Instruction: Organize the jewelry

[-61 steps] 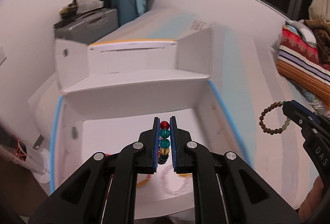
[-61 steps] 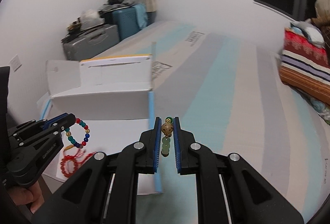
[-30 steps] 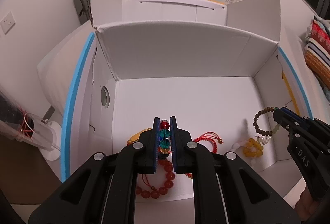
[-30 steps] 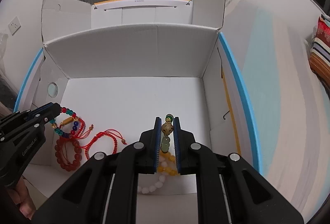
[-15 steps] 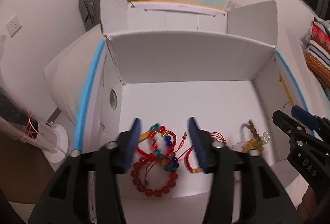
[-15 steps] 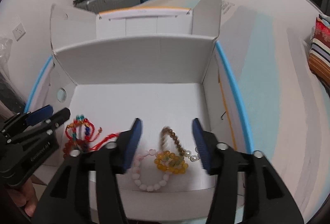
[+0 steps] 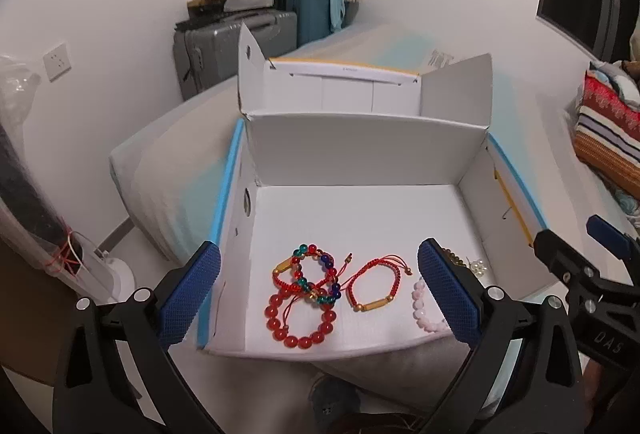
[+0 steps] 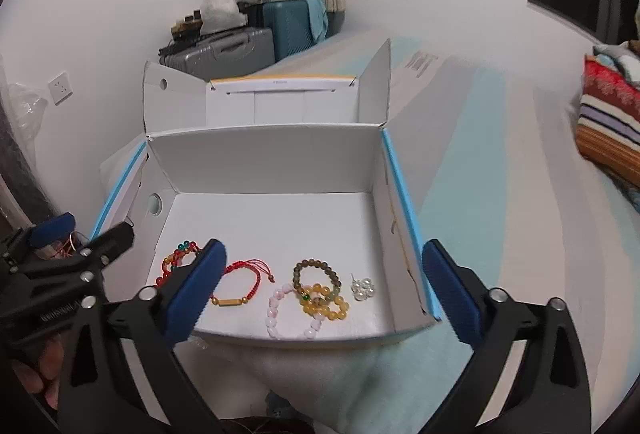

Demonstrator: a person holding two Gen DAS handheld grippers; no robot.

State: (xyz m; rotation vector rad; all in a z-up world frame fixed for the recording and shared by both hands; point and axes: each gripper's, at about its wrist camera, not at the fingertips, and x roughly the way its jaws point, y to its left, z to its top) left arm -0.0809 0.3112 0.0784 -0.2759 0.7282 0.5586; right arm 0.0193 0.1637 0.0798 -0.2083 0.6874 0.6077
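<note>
Through my left camera, the left claw (image 7: 318,292) is spread wide and empty above the white box (image 7: 360,150) on the bed, the red bead bracelet (image 7: 302,318) near its front edge. Through my right camera, the right claw (image 8: 324,288) also gapes empty over the brown bead bracelet (image 8: 318,274) and yellow bracelet (image 8: 326,304).

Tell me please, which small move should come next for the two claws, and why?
Probably draw both claws back from the white box toward the next piece. The left claw and right claw are both wide open and hold nothing, while the multicolor bead bracelet and brown bead bracelet lie on the box floor.
</note>
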